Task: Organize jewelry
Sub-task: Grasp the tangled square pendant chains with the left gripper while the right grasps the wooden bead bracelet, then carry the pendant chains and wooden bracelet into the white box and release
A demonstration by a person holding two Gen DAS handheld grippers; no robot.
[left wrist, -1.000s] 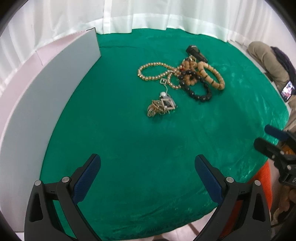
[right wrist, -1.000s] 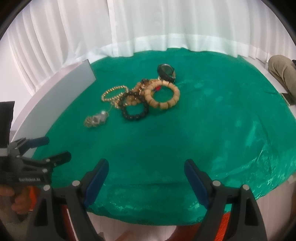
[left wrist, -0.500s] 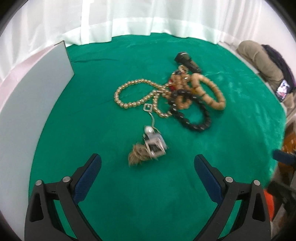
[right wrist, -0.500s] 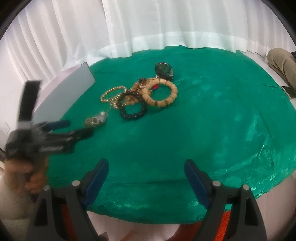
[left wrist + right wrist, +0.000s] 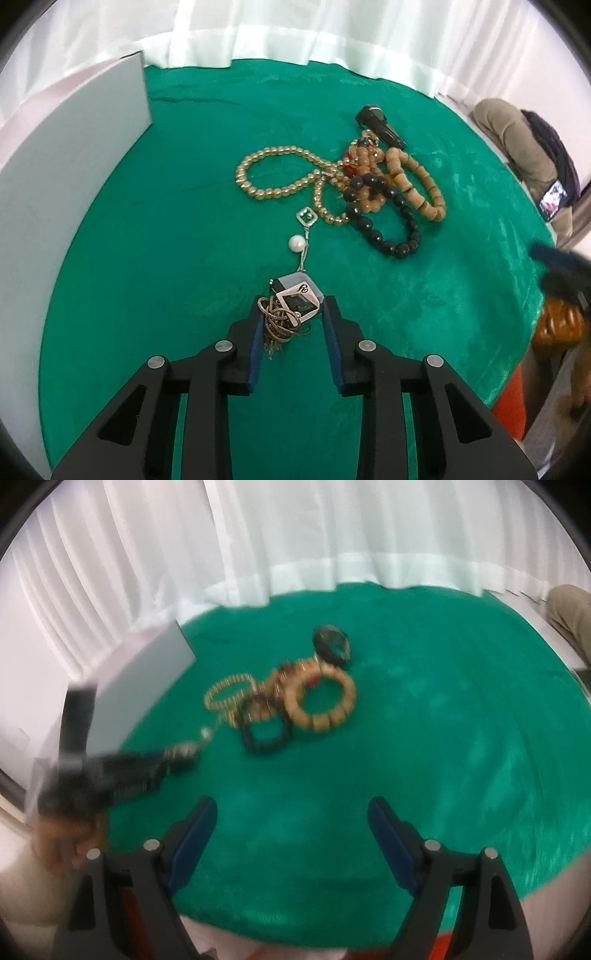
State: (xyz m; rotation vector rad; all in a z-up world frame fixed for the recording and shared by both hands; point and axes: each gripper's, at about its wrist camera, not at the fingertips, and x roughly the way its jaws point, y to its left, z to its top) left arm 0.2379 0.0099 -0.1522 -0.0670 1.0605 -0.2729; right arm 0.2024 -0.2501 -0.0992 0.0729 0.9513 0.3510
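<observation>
A tangled chain with a square pendant (image 5: 299, 299) and a pearl (image 5: 296, 243) lies on the green cloth (image 5: 166, 295). My left gripper (image 5: 293, 302) is closing around that tangle, and both pads touch it. In the blurred right wrist view the left gripper (image 5: 177, 757) reaches in from the left. Beyond lie a gold bead necklace (image 5: 273, 173), a black bead bracelet (image 5: 384, 221), a wooden bead bracelet (image 5: 421, 184) and a black watch (image 5: 380, 125). My right gripper (image 5: 291, 805) hovers open over the cloth's near edge, short of the wooden bead bracelet (image 5: 321, 701).
A grey board (image 5: 74, 166) stands along the cloth's left side. White curtains close off the back. A seated person's trousered leg (image 5: 517, 147) and a phone (image 5: 553, 195) are at the right, with an orange object (image 5: 557, 325) below the table edge.
My left gripper has moved forward and down onto the pendant tangle, and its jaws have gone from wide to narrow around it. The right gripper has shifted, and its view is blurred.
</observation>
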